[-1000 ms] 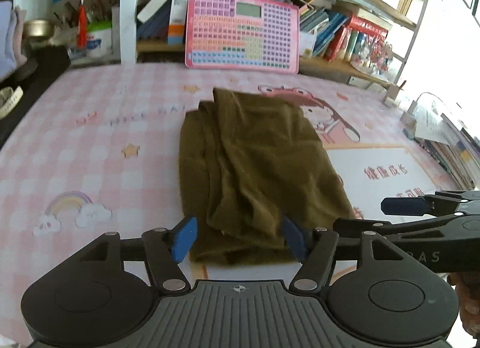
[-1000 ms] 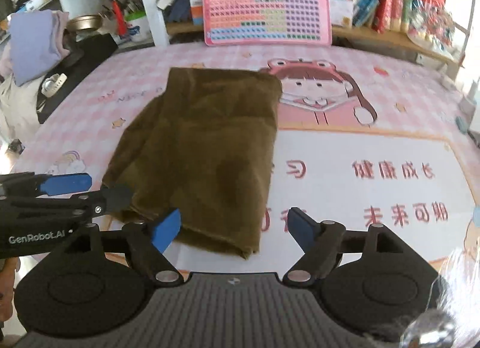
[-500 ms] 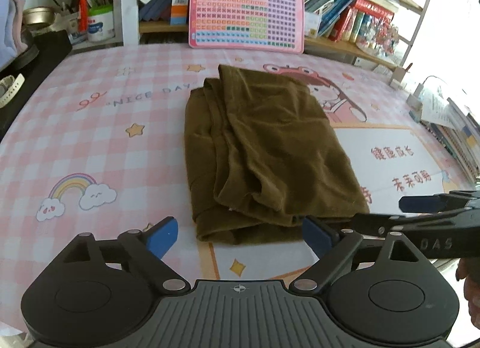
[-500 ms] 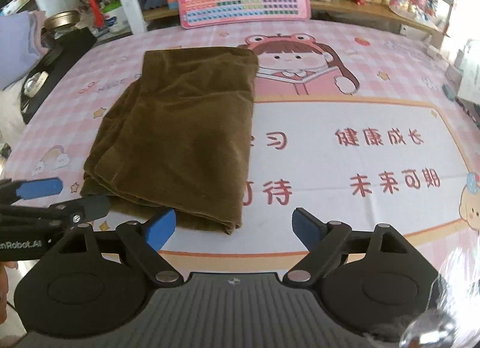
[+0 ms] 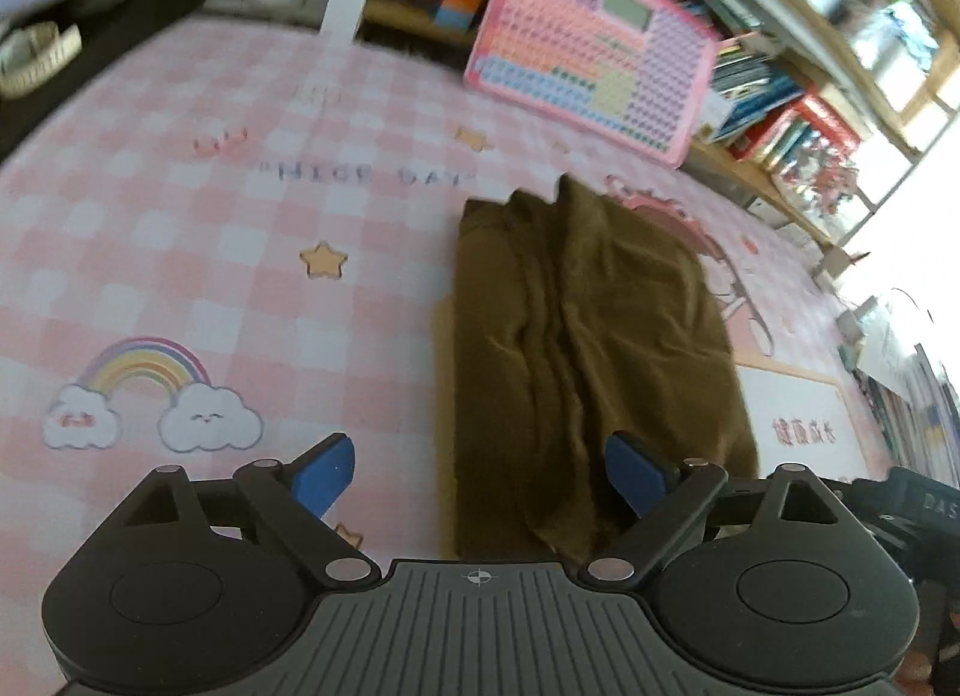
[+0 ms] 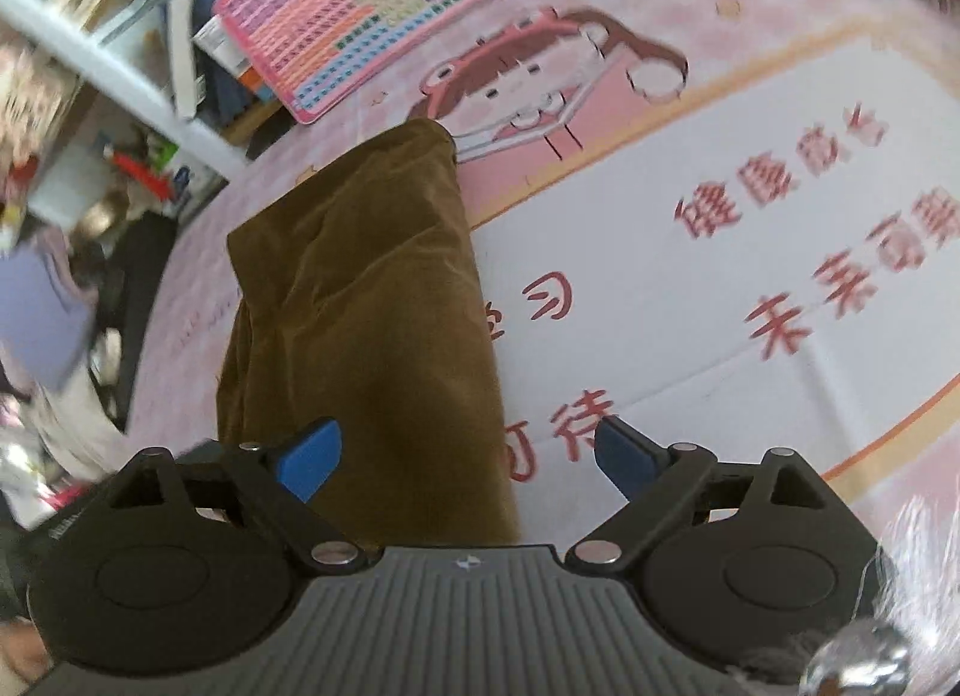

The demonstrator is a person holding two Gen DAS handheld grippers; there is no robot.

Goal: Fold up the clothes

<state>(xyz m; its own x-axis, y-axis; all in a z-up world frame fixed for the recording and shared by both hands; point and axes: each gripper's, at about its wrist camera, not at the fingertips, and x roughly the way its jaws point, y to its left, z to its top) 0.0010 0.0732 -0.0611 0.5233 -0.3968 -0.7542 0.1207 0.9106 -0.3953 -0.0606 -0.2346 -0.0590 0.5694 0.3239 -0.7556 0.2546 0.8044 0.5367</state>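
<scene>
A pink checked cartoon table mat [image 5: 180,252] carries the olive-brown folded cloth garment [image 5: 588,336] at centre. The left gripper [image 5: 480,474] stands apart and empty; the right gripper [image 6: 468,456] is opening, unloaded. Pinch both near corners together, then lift evenly.

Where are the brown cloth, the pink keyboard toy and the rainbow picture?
brown cloth [image 5: 600,336], left wrist view, middle of its creased top.
pink keyboard toy [image 6: 360,6], right wrist view, its key grid.
rainbow picture [image 5: 144,372], left wrist view, the arch.
</scene>
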